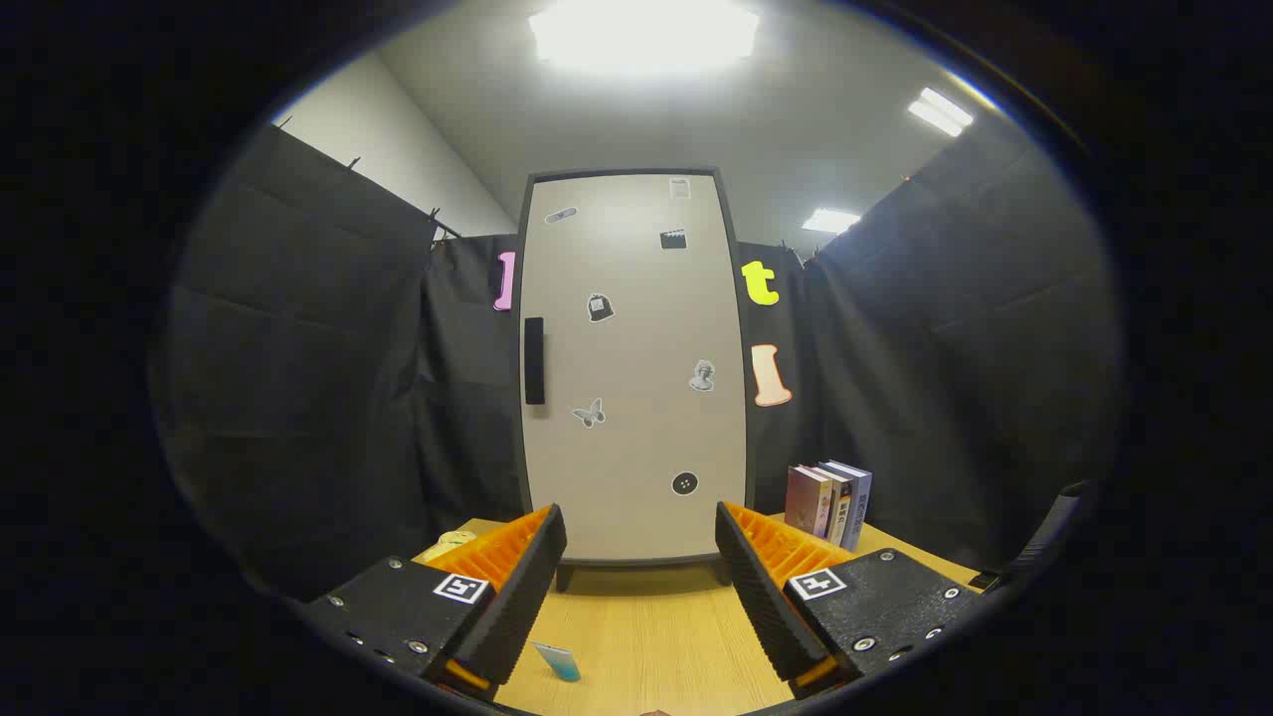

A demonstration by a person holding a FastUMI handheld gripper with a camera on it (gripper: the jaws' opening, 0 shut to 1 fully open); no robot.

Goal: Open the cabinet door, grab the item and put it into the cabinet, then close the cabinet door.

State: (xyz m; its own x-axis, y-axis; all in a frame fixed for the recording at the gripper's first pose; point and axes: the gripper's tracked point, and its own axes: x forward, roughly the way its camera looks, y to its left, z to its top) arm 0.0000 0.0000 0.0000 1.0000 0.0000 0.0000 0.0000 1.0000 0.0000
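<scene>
Holding my gripper (641, 587) spread wide with nothing between the fingers, I look over the wooden tabletop (646, 636). Nearest, at about 7 o'clock just inside my left finger, lies a small flat packet with a teal end (557, 661) (likely the item to stow); it looks light and thin, perhaps slippery, so I would pinch it across its narrow sides. Bare table runs ahead between the fingers. At 2 o'clock, beyond my right finger, a few books (830, 502) stand upright near the cabinet's right side, well clear of my path. Straight ahead at 12 stands the cabinet (636, 358), its door shut, a stiff sticker-dotted panel. The dark vertical handle (534, 360) sits at its left edge, at 11 o'clock, the place to grip; the door should swing rightward, toward the books.
</scene>
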